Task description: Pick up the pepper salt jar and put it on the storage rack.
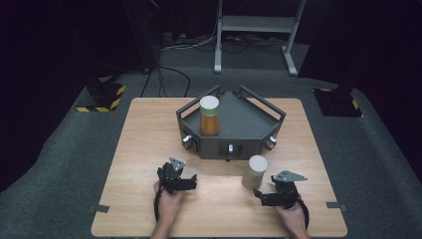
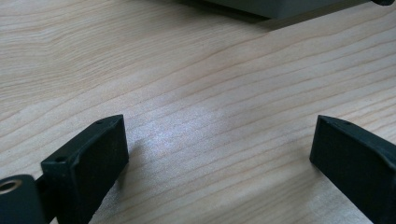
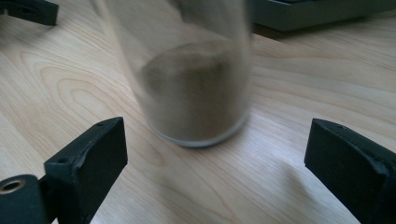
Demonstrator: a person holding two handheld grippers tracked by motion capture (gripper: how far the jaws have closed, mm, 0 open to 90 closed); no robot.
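Note:
A glass jar (image 1: 254, 172) with a pale lid stands on the wooden table, just in front of the grey rack (image 1: 249, 130). In the right gripper view this jar (image 3: 196, 84) holds brownish powder and stands just ahead of the jaws, blurred. My right gripper (image 1: 263, 193) (image 3: 215, 135) is open, with the jaws wide apart and short of the jar. A second jar (image 1: 209, 116), with orange contents and a cream lid, stands inside the rack at its left. My left gripper (image 1: 185, 182) (image 2: 219, 135) is open over bare wood, nothing between its jaws.
The rack has raised handles along its rim and knobs (image 1: 187, 142) on its front faces; its edge (image 2: 280, 7) lies ahead of the left gripper. The table (image 1: 149, 149) has free wood to the left and right of the rack. Grey carpet surrounds it.

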